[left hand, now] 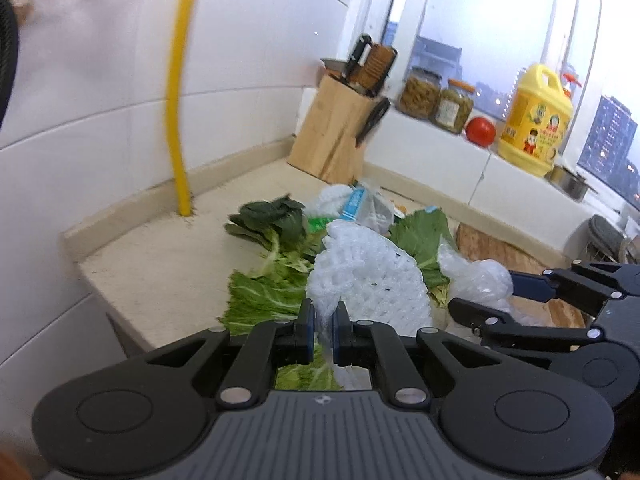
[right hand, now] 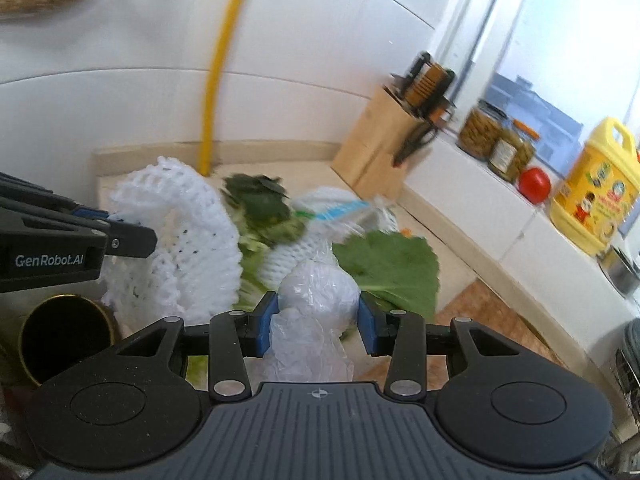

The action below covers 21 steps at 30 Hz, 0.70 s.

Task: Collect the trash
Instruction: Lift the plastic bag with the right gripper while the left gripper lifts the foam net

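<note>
While both grippers already have trash in hand, most of the pile is still on the counter. The left gripper has its pads pinched nearly together on an edge of the white foam net, which hangs raised above the leaves. The right gripper is clamped around a crumpled plastic bag, its blue pads pressing the bag from both sides, just beside the net. I judge the task to be early to midway: two pieces are grasped but neither is in a bin, and no bin shows in either view. Left to gather are the green leaves, a dark leafy bunch, a second foam net and a clear wrapper with a blue strip, all heaped near the knife block. The left view shows the counter's front edge and the right gripper coming in from the side with the bag. Only the right view shows a dark open can low at the left beneath the left gripper, and the broad leaf lying flat behind the bag. A tomato and yellow jug sit on the sill, likely not trash.
</note>
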### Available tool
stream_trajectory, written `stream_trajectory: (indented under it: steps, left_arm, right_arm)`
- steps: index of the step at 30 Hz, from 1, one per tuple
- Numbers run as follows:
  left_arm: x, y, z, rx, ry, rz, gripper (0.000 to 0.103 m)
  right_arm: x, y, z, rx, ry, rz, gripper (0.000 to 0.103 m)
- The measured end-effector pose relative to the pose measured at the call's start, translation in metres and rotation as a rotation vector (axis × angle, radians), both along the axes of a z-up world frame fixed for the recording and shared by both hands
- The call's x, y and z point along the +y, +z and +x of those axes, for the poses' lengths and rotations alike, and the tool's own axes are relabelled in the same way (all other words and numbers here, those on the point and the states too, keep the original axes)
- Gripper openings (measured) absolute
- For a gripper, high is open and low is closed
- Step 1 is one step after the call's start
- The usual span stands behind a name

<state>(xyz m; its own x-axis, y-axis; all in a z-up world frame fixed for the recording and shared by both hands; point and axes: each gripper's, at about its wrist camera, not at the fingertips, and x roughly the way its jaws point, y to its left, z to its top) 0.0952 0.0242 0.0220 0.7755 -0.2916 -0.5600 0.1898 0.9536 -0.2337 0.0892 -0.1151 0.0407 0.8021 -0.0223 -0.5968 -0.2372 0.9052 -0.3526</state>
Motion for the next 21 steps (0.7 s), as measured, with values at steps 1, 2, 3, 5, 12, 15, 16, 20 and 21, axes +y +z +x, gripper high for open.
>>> stream_trajectory:
  steps: [1, 2, 3, 5, 12, 15, 16, 20, 21]
  left_arm:
    - [0.006, 0.001, -0.005, -0.006, 0.010, -0.001, 0.009]
    - [0.011, 0.002, -0.010, -0.011, 0.023, -0.002, 0.009]
    - [0.017, 0.003, -0.016, -0.015, 0.037, -0.004, 0.009]
    - [0.030, 0.004, -0.025, -0.019, 0.068, -0.008, 0.009]
    - [0.077, 0.000, -0.057, -0.018, 0.211, -0.009, 0.009]
    - [0.096, -0.003, -0.069, -0.014, 0.270, -0.007, 0.009]
    - [0.102, -0.004, -0.073, -0.011, 0.288, -0.005, 0.009]
    - [0.125, -0.011, -0.089, 0.001, 0.361, -0.003, 0.009]
    - [0.131, -0.013, -0.093, 0.006, 0.379, -0.001, 0.009]
  right_arm:
    - [0.005, 0.001, -0.002, -0.003, 0.011, 0.000, 0.049]
    - [0.012, 0.003, -0.004, -0.004, 0.027, 0.002, 0.049]
    - [0.017, 0.003, -0.006, -0.003, 0.040, 0.004, 0.049]
    - [0.030, 0.002, -0.007, 0.008, 0.074, 0.015, 0.049]
    - [0.078, -0.005, -0.011, 0.068, 0.208, 0.059, 0.049]
    - [0.099, -0.010, -0.012, 0.100, 0.264, 0.066, 0.049]
    - [0.106, -0.012, -0.013, 0.109, 0.280, 0.065, 0.049]
    - [0.134, -0.022, -0.015, 0.146, 0.349, 0.052, 0.049]
    - [0.141, -0.025, -0.016, 0.155, 0.363, 0.049, 0.049]
